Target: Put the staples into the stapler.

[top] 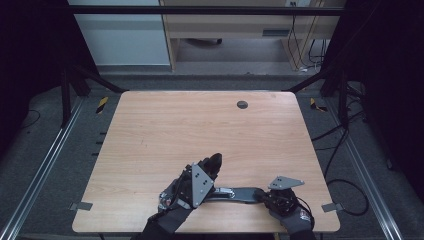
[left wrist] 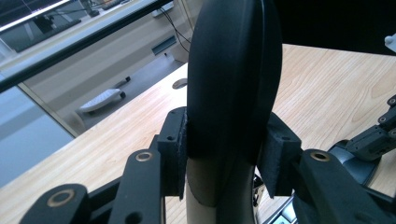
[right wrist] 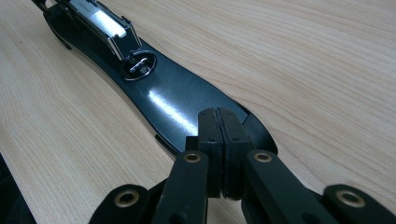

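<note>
Wood-grain table lies under us. Our left gripper clenches the raised black top arm of a stapler near the front edge; glossy dark base, shiny metal channel. Our right gripper rests on its base end, jaws pressed together.

1. Dark gloves and dark sleeves are covering both of the person's hands.
2. Each black hand-held gripper is wearing a grey three-cornered plate; left, right.
3. Brass-ringed pivots are glinting on the black jaw links.
</note>
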